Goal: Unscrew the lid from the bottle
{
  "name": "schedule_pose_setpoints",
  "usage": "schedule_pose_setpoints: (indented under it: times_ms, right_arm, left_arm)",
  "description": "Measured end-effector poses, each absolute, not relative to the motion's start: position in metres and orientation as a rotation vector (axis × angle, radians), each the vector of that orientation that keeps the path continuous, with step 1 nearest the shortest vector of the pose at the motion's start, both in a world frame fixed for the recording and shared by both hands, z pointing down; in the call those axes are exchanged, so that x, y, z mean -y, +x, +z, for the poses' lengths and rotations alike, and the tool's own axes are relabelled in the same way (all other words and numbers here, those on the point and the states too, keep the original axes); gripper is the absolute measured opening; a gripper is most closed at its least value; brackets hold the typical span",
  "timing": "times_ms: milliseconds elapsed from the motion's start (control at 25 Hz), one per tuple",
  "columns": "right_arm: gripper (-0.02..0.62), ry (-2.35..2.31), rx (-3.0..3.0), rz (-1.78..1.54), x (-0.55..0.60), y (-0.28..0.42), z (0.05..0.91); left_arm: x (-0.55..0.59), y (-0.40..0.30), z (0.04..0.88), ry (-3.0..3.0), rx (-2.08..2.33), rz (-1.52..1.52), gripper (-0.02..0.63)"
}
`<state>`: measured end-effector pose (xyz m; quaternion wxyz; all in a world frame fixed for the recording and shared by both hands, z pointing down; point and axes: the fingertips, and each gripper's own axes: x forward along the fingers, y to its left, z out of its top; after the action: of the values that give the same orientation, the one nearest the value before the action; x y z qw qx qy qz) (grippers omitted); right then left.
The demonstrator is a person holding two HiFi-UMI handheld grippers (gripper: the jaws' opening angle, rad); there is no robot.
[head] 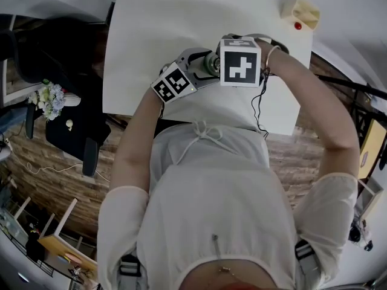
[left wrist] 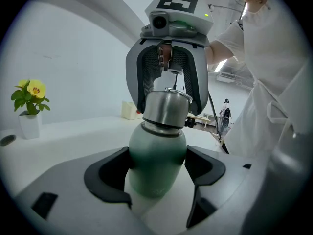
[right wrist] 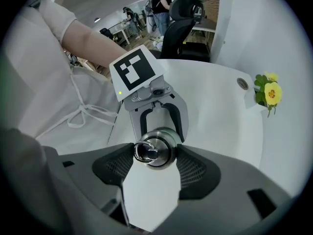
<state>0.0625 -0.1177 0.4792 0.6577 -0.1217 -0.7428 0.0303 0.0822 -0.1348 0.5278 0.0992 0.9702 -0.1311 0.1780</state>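
Observation:
A green bottle (left wrist: 157, 168) with a steel lid (left wrist: 165, 107) stands upright between the jaws of my left gripper (left wrist: 157, 156), which is shut on its body. My right gripper (right wrist: 155, 153) comes down from above and is shut on the lid (right wrist: 155, 142); both pads press its sides and the lid's ring handle faces the camera. In the head view both grippers meet over the near edge of the white table (head: 151, 35), the left gripper (head: 202, 65) beside the right gripper's marker cube (head: 240, 62). The bottle is mostly hidden there.
A yellow flower in a white pot (left wrist: 30, 106) stands on the table to the left. A pale box with a red button (head: 300, 12) sits at the far right corner. A round metal disc (right wrist: 242, 83) lies in the tabletop. The person's torso is close behind the grippers.

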Motion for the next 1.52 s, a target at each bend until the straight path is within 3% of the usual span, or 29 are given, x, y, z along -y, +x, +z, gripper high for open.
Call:
schedule_pose_setpoints:
  times_ms: [200,320,440,720,1040,1520]
  right_arm:
    - [0.311,-0.071,1.825,0.149,0.122,0.061,0.48]
    - [0.364,0.113,1.957,0.406,0.123,0.059,0.477]
    - [0.368,0.292,1.996,0.621,0.126,0.058,0.473]
    - [0.264,0.649,1.96,0.763,0.14,0.068,0.477]
    - [0.258,0.615,1.963,0.731,0.137,0.063,0.48]
    - [0.258,0.23,1.901,0.357,0.13,0.059,0.479]
  left_arm:
    - [0.135,0.082,0.528,2.865,0.391,0.523,0.368]
    - [0.135,0.082,0.528,2.864,0.39,0.524,0.368]
    - [0.135,0.081,0.527,2.86,0.39,0.524,0.368]
    - [0.135,0.082,0.528,2.859,0.388,0.527,0.368]
    - [0.136,0.082,0.527,2.852,0.382,0.511,0.368]
    - [0.135,0.082,0.528,2.872,0.352,0.53,0.368]
